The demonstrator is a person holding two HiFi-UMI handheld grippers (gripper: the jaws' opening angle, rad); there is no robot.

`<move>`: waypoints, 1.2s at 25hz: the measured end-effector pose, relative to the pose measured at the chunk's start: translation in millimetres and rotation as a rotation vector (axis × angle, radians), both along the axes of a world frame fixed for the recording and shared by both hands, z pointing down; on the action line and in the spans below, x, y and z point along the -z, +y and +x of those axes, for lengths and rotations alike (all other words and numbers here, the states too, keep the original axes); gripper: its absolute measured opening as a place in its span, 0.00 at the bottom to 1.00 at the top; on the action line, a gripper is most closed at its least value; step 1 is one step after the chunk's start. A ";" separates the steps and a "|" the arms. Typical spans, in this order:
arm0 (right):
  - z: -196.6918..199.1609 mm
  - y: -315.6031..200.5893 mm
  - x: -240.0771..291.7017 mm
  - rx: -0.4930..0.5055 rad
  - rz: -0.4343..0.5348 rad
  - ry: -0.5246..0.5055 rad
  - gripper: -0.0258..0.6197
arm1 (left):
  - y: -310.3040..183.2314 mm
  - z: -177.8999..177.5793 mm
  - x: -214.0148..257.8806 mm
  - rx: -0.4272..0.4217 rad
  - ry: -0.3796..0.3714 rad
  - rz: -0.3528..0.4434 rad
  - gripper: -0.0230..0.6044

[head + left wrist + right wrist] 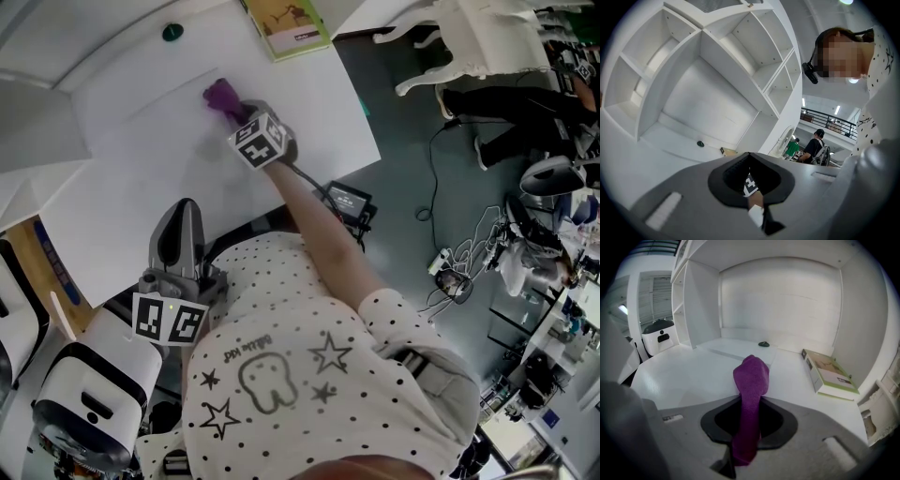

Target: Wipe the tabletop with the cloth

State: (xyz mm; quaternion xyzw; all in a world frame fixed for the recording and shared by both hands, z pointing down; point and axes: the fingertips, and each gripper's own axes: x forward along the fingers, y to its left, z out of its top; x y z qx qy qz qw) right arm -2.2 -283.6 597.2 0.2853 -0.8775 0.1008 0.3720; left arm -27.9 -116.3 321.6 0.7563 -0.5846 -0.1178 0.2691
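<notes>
Head view: right gripper [236,108] clamped on purple cloth [221,94], cloth on far part of white tabletop [141,187].
Wiping looks under way; no dirt visible, so wiped share unclear, near part probably left. Left gripper [181,220] jaws together, empty, near body.

Am counting 2 grippers: left gripper [180,214] & right gripper [236,111], each carrying 1 of the 2 marker cubes [260,141]. Tabletop [131,178] is holding 1 purple cloth [221,96], 1 book [288,26] & 1 small dark green knob [172,32]. Left gripper view's bkgd is showing 2 ppl — person in green [791,149], person in black [815,146].
</notes>
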 end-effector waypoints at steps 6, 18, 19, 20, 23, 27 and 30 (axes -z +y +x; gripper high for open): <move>10.0 -6.1 0.6 0.003 0.008 -0.004 0.14 | -3.9 9.8 1.1 0.007 -0.004 0.004 0.03; 48.0 -23.7 -0.3 -0.023 0.009 0.003 0.14 | -7.1 33.8 1.9 0.021 -0.014 0.008 0.03; 53.9 -26.6 -0.9 -0.034 0.008 0.003 0.14 | -7.9 36.4 1.6 0.021 -0.013 0.007 0.03; 60.0 -29.7 -1.5 -0.045 0.008 0.002 0.14 | -8.9 39.4 1.3 0.019 -0.013 0.007 0.03; 76.3 -37.9 -2.8 -0.063 0.011 0.005 0.14 | -12.4 49.4 0.3 0.008 -0.012 0.007 0.03; 90.9 -45.5 -4.5 -0.070 0.005 0.005 0.14 | -17.2 60.8 -1.6 -0.001 -0.012 0.003 0.03; 98.9 -50.9 -3.7 -0.070 0.007 0.002 0.14 | -20.3 67.6 -0.3 0.001 -0.012 0.006 0.03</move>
